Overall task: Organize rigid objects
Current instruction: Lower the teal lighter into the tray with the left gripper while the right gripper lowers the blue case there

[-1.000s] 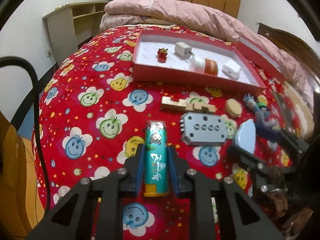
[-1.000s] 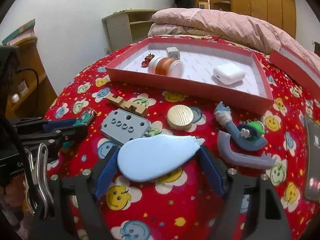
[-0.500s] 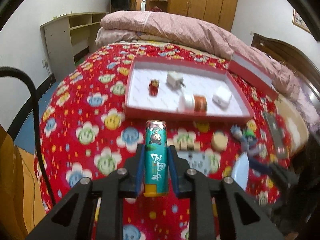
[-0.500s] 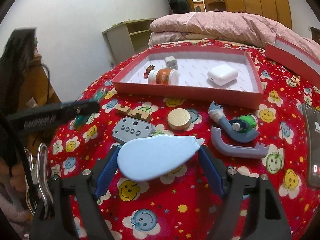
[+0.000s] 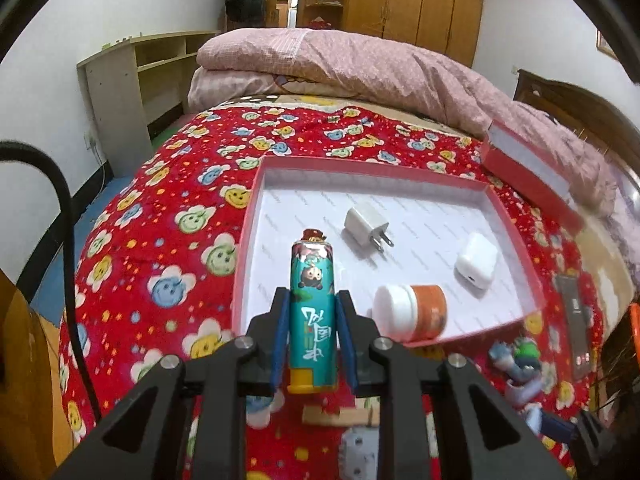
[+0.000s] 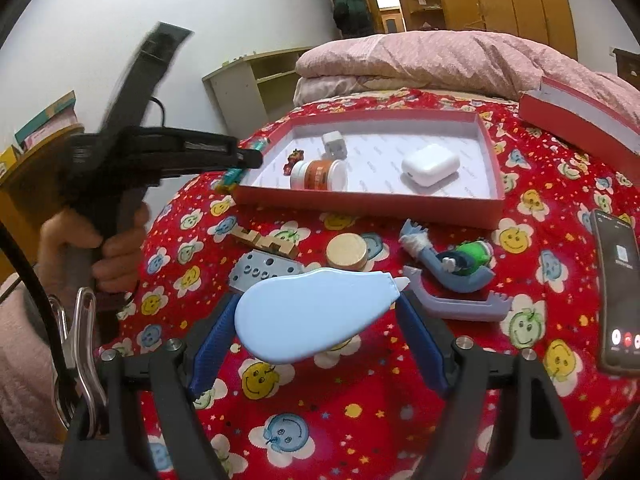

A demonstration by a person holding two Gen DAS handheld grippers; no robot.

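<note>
Four things already lie in the red box (image 5: 516, 240); several more wait on the bed (image 6: 360, 420) by its near edge (about halfway, I judge). The left claw (image 5: 314, 316), clenched on a teal tube (image 5: 313, 312), points down over the box's near-left corner. The right claw (image 6: 320, 320), lower, grasps a pale blue tape dispenser (image 6: 308, 316) above the bed.

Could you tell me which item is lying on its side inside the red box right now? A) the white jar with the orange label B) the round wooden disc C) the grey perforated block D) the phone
A: the white jar with the orange label lies on its side in the red box, while the other three rest on the bedspread outside it.
</note>
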